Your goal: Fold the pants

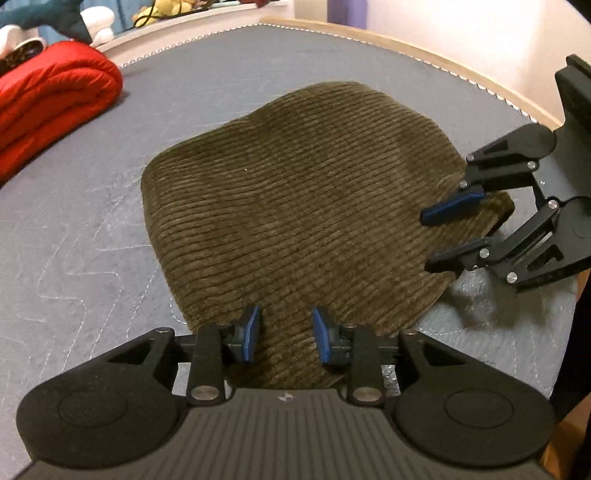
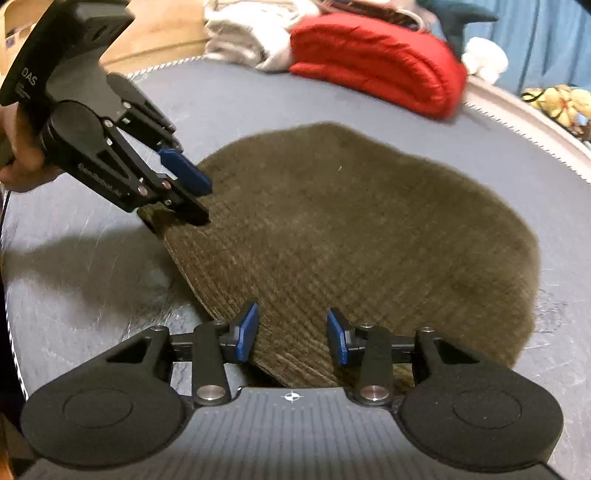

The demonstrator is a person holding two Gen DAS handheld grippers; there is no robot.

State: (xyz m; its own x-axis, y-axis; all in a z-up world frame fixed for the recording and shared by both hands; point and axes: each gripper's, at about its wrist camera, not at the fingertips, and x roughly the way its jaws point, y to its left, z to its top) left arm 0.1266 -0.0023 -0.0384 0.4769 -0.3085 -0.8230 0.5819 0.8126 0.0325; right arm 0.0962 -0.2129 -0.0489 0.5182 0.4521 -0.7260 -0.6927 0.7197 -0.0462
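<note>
Olive-brown corduroy pants [image 1: 295,206] lie folded into a compact block on the grey quilted bed [image 1: 92,229]; they also show in the right wrist view [image 2: 351,221]. My left gripper [image 1: 284,334] is open, its blue pads either side of the near edge of the pants; it shows in the right wrist view [image 2: 201,203] above the left corner. My right gripper [image 2: 291,334] is open over the near edge of the pants; it shows in the left wrist view [image 1: 432,240] at the right corner, jaws spread above and below the cloth edge.
A folded red quilted blanket [image 1: 51,99] lies at the far left of the bed, also in the right wrist view [image 2: 376,62]. White clothes [image 2: 240,33] and stuffed toys [image 1: 92,18] sit beyond it. A wooden bed frame edge [image 1: 424,48] runs along the far side.
</note>
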